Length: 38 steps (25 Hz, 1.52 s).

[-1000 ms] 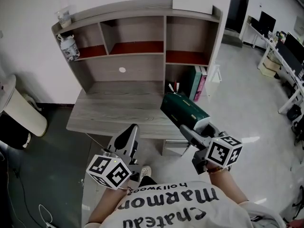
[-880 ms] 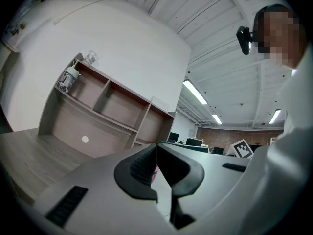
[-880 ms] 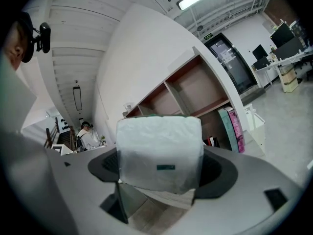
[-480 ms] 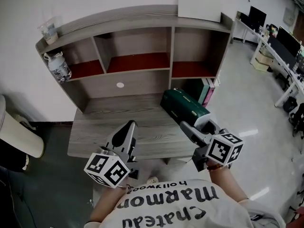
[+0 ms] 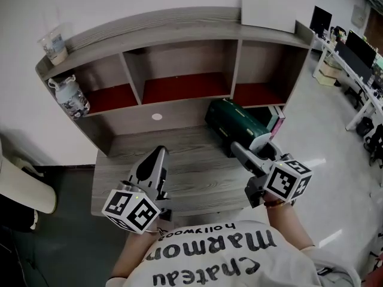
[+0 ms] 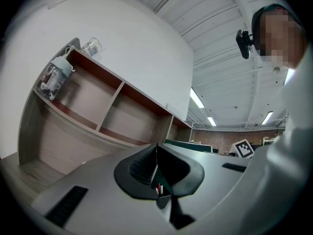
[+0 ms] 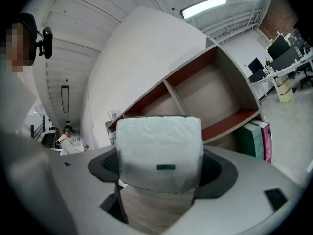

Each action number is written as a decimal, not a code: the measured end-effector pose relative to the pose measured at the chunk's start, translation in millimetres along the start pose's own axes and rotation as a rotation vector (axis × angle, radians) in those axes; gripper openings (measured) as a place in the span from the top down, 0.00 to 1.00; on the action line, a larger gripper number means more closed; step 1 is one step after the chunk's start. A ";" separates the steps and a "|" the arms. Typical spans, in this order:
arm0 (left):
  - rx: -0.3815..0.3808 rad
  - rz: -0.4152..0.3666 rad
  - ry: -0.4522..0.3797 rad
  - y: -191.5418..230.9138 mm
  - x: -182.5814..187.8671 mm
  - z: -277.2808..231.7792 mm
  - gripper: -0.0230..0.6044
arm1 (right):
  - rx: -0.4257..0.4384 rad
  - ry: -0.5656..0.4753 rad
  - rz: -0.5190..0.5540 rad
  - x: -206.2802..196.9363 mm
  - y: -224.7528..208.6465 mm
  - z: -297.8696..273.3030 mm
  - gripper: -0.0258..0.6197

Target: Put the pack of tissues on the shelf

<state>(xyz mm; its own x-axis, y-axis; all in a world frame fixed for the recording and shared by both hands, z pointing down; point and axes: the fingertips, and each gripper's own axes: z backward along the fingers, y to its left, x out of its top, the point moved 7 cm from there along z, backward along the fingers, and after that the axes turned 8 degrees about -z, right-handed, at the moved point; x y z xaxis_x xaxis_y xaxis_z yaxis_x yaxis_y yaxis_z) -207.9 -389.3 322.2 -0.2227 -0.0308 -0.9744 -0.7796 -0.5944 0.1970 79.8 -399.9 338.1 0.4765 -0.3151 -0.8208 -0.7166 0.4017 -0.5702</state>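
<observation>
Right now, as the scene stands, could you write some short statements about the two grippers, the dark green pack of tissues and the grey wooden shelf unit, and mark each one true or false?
1. The right gripper is shut on the dark green pack of tissues. True.
2. The left gripper has its jaws wide apart. False: they are together, with nothing between them.
3. A clear plastic bottle stands at the left end of the grey wooden shelf unit. True.
4. The pack already lies inside the shelf unit. False: the right gripper holds it in front of the unit, outside every compartment.
</observation>
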 end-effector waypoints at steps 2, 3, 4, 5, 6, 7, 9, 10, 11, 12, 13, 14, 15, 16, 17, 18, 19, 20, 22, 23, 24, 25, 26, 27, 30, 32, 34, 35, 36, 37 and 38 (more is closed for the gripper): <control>-0.007 0.005 -0.002 10.2 -0.5 -2.9 0.93 | 0.000 -0.018 0.006 4.2 1.2 -8.1 0.31; -0.008 0.007 -0.002 14.9 -0.8 -4.0 0.93 | 0.002 -0.028 0.009 6.8 2.2 -11.5 0.31; -0.008 0.010 -0.002 19.4 -0.8 -4.9 0.93 | 0.004 -0.037 0.013 9.7 3.4 -14.5 0.31; -0.006 0.013 -0.003 23.9 -0.6 -5.6 0.93 | 0.004 -0.046 0.019 12.6 4.6 -17.4 0.31; -0.005 0.016 -0.005 28.1 -0.2 -6.0 0.93 | 0.002 -0.054 0.026 15.3 5.7 -20.2 0.31; -0.004 0.018 -0.007 32.0 0.2 -6.3 0.93 | -0.001 -0.062 0.032 17.9 6.4 -22.8 0.31; -0.005 0.019 -0.010 38.1 0.7 -6.8 0.93 | -0.007 -0.078 0.036 22.4 7.0 -27.5 0.31; -0.004 0.018 -0.008 40.7 0.5 -6.9 0.93 | -0.007 -0.089 0.035 24.5 7.2 -29.8 0.31; -0.001 0.018 -0.005 43.4 0.1 -7.1 0.93 | -0.007 -0.098 0.038 26.6 7.6 -32.1 0.31; 0.005 0.018 0.000 46.4 -0.6 -7.1 0.93 | -0.009 -0.104 0.045 28.6 8.4 -34.8 0.31; 0.012 0.020 0.004 49.7 -1.4 -7.1 0.93 | -0.012 -0.109 0.054 30.4 9.2 -37.9 0.31; 0.019 0.022 0.007 53.0 -2.0 -6.9 0.93 | -0.016 -0.111 0.064 32.1 10.1 -41.2 0.31; 0.024 0.025 0.009 56.2 -2.6 -6.5 0.93 | -0.023 -0.112 0.074 33.4 10.9 -44.5 0.31; 0.028 0.028 0.011 59.1 -3.2 -6.2 0.93 | -0.034 -0.110 0.085 34.5 11.5 -47.6 0.31; 0.031 0.029 0.012 61.9 -3.9 -5.8 0.93 | -0.047 -0.105 0.096 35.3 11.9 -50.5 0.31; 0.034 0.029 0.014 64.6 -4.8 -5.4 0.93 | -0.059 -0.099 0.107 35.5 11.8 -53.2 0.31; 0.039 0.030 0.018 67.2 -5.9 -4.8 0.93 | -0.068 -0.091 0.115 35.1 11.6 -56.0 0.31; 0.047 0.031 0.024 69.9 -7.0 -4.0 0.93 | -0.072 -0.083 0.122 34.4 11.5 -58.8 0.31; 0.064 0.037 0.037 75.8 -8.9 -2.2 0.93 | -0.080 -0.066 0.133 32.2 12.3 -64.6 0.31; 0.069 0.040 0.042 78.6 -9.5 -1.3 0.93 | -0.087 -0.061 0.142 31.1 12.8 -67.3 0.31; 0.072 0.044 0.043 80.9 -9.9 -0.5 0.93 | -0.095 -0.058 0.154 30.2 13.1 -69.7 0.31; 0.073 0.048 0.043 82.7 -10.3 0.3 0.93 | -0.103 -0.058 0.167 29.8 13.2 -71.7 0.31; 0.074 0.051 0.043 84.2 -10.8 1.1 0.93 | -0.112 -0.059 0.176 29.7 13.1 -73.5 0.31; 0.076 0.054 0.041 85.6 -11.5 1.9 0.93 | -0.120 -0.061 0.182 30.0 12.8 -75.4 0.31; 0.087 0.068 0.040 89.3 -14.4 5.3 0.93 | -0.147 -0.065 0.194 31.0 12.4 -80.7 0.30; 0.100 0.076 0.042 90.4 -15.9 8.4 0.93 | -0.171 -0.068 0.211 31.6 12.9 -83.4 0.30; 0.110 0.079 0.039 91.0 -17.0 11.5 0.93 | -0.205 -0.079 0.236 32.0 13.7 -85.3 0.29; 0.114 0.080 0.037 91.2 -17.3 13.1 0.93 | -0.224 -0.085 0.256 32.0 14.1 -86.1 0.29; 0.117 0.080 0.033 91.2 -17.4 14.7 0.93 | -0.240 -0.090 0.277 31.8 14.4 -87.0 0.29; 0.120 0.079 0.028 90.9 -17.5 16.3 0.93 | -0.251 -0.093 0.293 31.4 14.4 -87.8 0.29; 0.122 0.077 0.025 90.3 -17.4 17.9 0.93 | -0.257 -0.095 0.299 31.2 14.1 -88.6 0.29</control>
<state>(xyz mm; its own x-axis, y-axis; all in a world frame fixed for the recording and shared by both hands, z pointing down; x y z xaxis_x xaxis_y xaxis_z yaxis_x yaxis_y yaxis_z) -284.9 -428.1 358.9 -0.2713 -0.0930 -0.9580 -0.8267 -0.4872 0.2814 39.4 -480.2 307.5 0.2638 -0.1315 -0.9556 -0.9290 0.2317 -0.2884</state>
